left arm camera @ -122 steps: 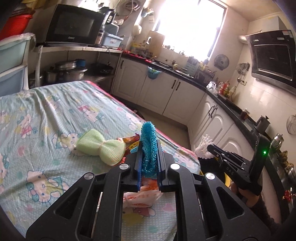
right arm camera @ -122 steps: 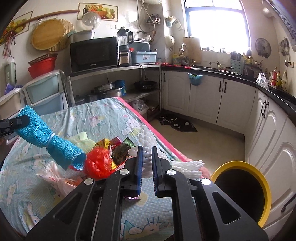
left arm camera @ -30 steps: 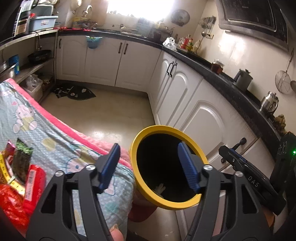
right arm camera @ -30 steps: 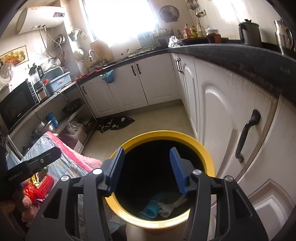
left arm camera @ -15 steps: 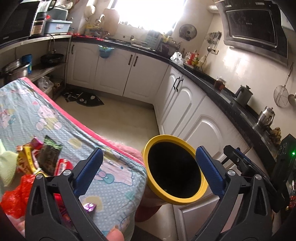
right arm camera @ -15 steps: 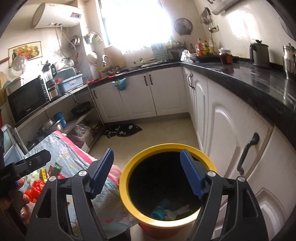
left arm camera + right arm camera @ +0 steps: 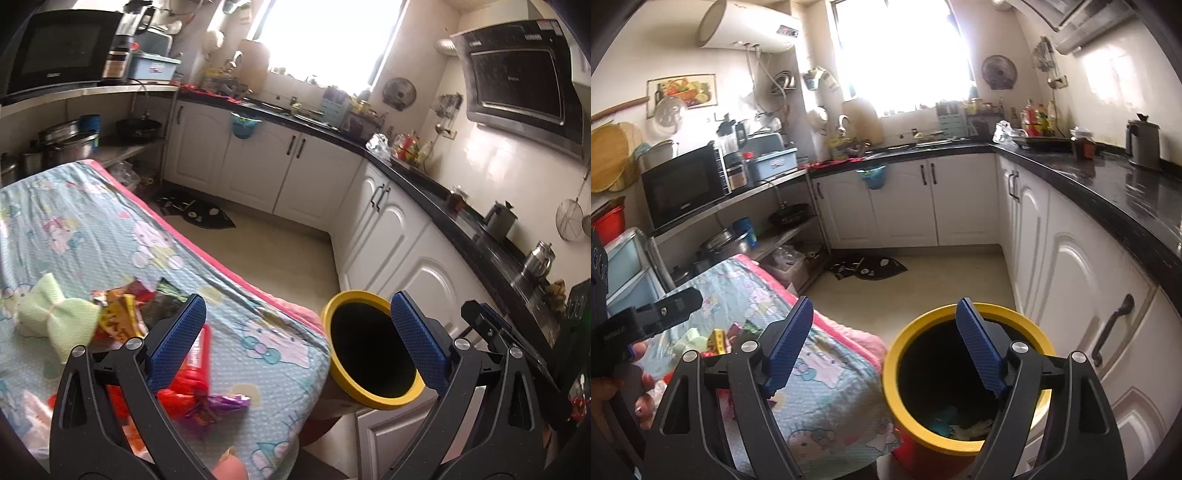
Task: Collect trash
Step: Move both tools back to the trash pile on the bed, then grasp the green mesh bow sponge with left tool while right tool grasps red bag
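Observation:
A yellow-rimmed bin point(image 7: 371, 369) stands off the table's corner; in the right wrist view point(image 7: 964, 439) a blue cloth and a white glove lie at its bottom. My left gripper point(image 7: 295, 343) is open and empty, above the table corner beside the bin. My right gripper point(image 7: 886, 349) is open and empty, above the bin's near rim. Trash lies on the table: a light green cloth point(image 7: 55, 319), a red wrapper point(image 7: 194, 363), a purple wrapper point(image 7: 221, 402) and several snack packets point(image 7: 122, 314).
The table has a cartoon-print cloth point(image 7: 92, 236) with a pink edge. White cabinets point(image 7: 391, 243) under a black counter run along the right. A dark mat point(image 7: 868, 267) lies on the floor. A shelf with a microwave point(image 7: 683, 184) stands at left.
Both grippers have drawn back and up from the bin and opened wider. The left view has swung back toward the table, showing more trash. Earlier the left held the blue cloth, which now lies in the bin.

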A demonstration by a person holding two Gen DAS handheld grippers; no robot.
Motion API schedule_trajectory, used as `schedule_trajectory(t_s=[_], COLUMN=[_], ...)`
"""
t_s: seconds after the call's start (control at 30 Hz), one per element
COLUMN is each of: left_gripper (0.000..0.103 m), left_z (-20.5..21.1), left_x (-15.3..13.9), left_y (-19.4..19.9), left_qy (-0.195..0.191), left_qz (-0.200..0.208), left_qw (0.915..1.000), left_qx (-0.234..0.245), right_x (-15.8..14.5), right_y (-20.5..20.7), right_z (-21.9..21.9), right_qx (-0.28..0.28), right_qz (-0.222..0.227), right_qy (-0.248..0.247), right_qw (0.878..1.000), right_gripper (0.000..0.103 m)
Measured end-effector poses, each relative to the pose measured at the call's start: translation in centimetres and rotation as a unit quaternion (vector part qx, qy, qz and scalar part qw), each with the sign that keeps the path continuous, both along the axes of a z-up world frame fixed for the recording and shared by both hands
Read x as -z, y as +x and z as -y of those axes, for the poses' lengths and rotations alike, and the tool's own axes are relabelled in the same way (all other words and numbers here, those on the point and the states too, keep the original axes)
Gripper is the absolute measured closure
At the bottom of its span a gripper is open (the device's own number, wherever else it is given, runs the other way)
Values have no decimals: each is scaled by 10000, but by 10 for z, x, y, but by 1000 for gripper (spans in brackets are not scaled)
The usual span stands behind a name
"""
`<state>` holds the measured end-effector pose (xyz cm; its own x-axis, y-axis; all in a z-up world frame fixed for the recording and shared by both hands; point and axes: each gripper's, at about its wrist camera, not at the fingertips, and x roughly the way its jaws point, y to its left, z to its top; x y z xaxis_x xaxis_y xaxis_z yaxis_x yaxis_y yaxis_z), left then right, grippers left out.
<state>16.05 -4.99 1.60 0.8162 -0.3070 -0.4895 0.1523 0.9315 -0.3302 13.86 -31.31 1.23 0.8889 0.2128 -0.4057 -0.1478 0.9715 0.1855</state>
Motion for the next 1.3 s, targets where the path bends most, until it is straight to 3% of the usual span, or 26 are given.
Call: schedule_trajectory(t_s=[0.67,1.3], left_gripper=[11,11], left_z=[-77,-134], left_x=[-15,2], left_y=[-24,-33], left_qy=[58,205], left_qz=[172,-49], left_qw=[9961,9882], left_qx=[-869,-1516], right_x=[-9,9], right_y=[-15,-13], right_z=[-77,-156], right_qx=[-1083,-2168], right_qz=[57,-173], right_qy=[-289,-636], right_qw=[9937,9740], right_gripper=[25,25])
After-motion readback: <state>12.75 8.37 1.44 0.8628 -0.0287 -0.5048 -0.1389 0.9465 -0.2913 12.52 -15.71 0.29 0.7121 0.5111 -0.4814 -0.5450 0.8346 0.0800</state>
